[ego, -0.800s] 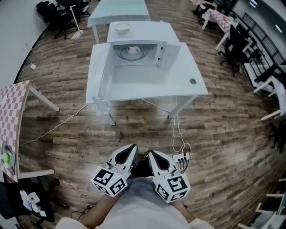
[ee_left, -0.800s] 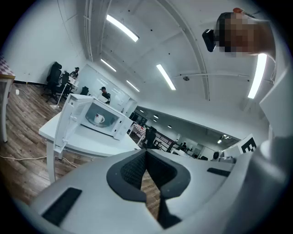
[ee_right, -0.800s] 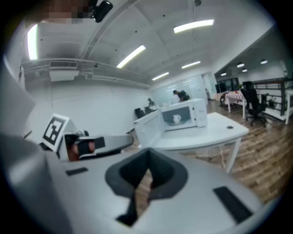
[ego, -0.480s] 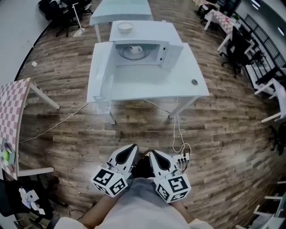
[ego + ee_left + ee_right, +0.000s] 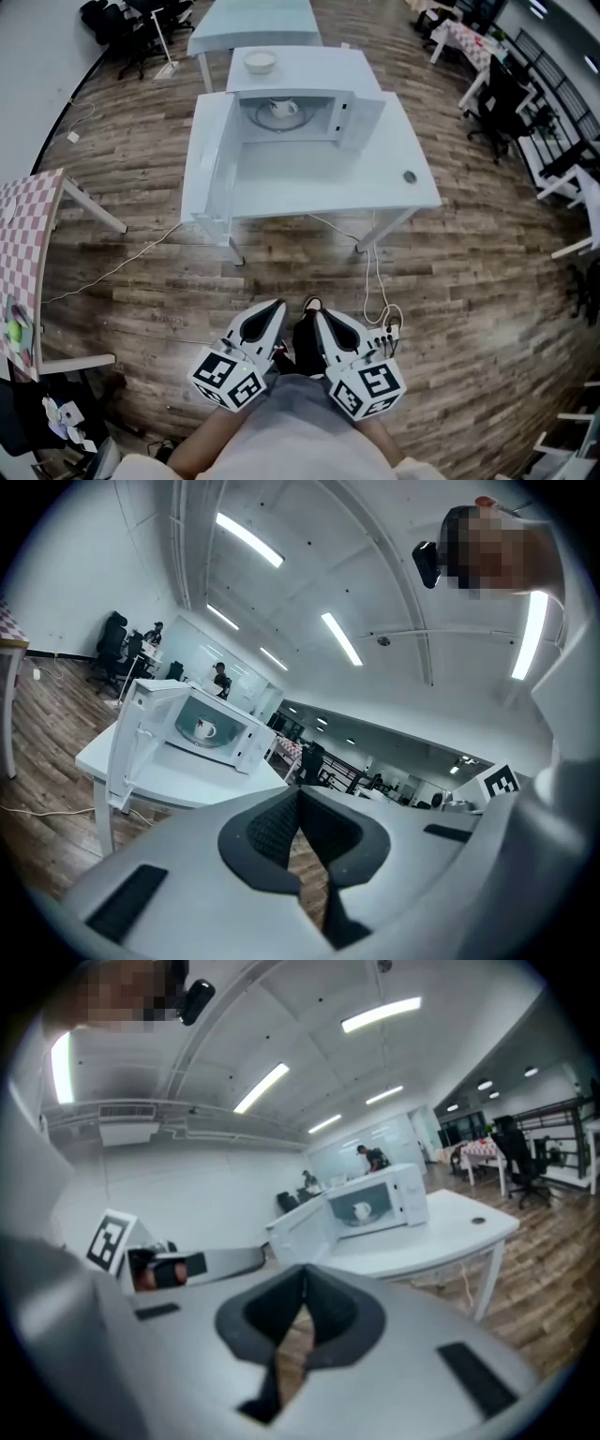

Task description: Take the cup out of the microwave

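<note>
A white cup (image 5: 284, 108) stands on the turntable inside the white microwave (image 5: 292, 89), whose door (image 5: 210, 155) hangs open to the left. The microwave sits on a white table (image 5: 356, 183) well ahead of me. Both grippers are held close to my body, far from the table. My left gripper (image 5: 276, 308) and right gripper (image 5: 317, 319) are side by side, both shut and empty. In the left gripper view the cup (image 5: 204, 729) shows small beyond the shut left gripper (image 5: 300, 795). In the right gripper view the cup (image 5: 363, 1210) shows beyond the shut right gripper (image 5: 304, 1279).
A bowl (image 5: 260, 61) rests on top of the microwave. A power strip (image 5: 382, 330) and cables lie on the wooden floor between me and the table. A checkered table (image 5: 23, 248) stands at the left, office chairs (image 5: 497, 98) at the right, another table (image 5: 253, 19) behind.
The table and microwave have drawn slightly nearer in the head view, and a shoe now shows between the grippers. Both grippers keep their place and stay shut.
</note>
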